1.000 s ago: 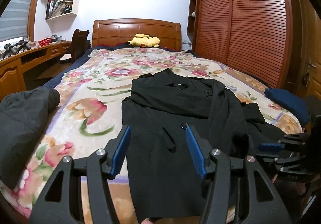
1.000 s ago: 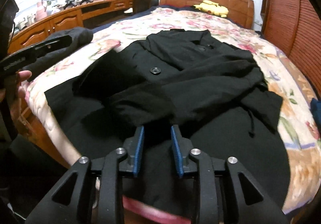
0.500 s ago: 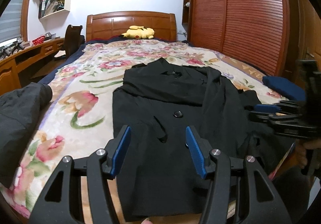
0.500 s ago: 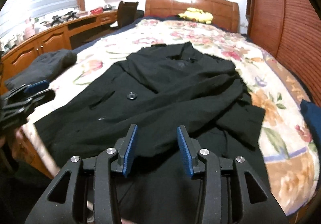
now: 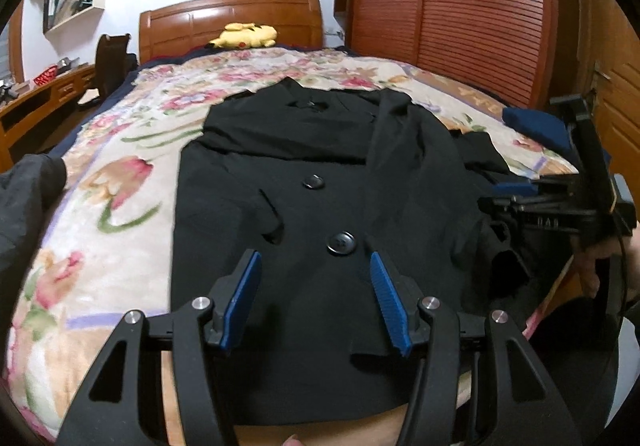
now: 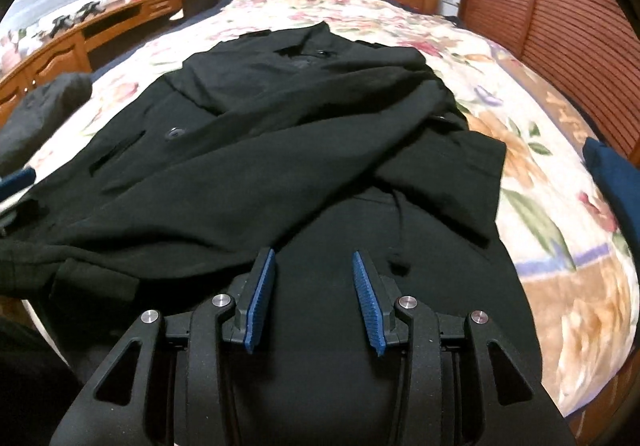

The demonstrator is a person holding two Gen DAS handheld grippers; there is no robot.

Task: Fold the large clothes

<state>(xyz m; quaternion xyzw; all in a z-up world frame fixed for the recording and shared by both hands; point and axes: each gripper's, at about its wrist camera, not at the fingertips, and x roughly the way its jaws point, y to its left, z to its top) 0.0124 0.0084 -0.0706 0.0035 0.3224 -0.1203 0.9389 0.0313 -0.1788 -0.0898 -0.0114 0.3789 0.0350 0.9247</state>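
I am holding both claws over a black coat [image 5: 320,182] lying on the bed.

Going left to right: a dark garment [image 5: 24,202] is lying at the flowered blanket's [image 5: 108,182] edge; my left claw [image 5: 316,266] is hovering wide apart above the coat's hem, gripping nothing; my right claw [image 6: 314,258], its jaws having just been opening, is hanging empty over the folded sleeve [image 6: 448,174]; a blue cloth [image 6: 616,174] is lying far right.

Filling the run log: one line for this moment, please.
stage: sleeves folded in | black coat: flat on bed | left gripper: open, empty | right gripper: open, empty, jaws just opened
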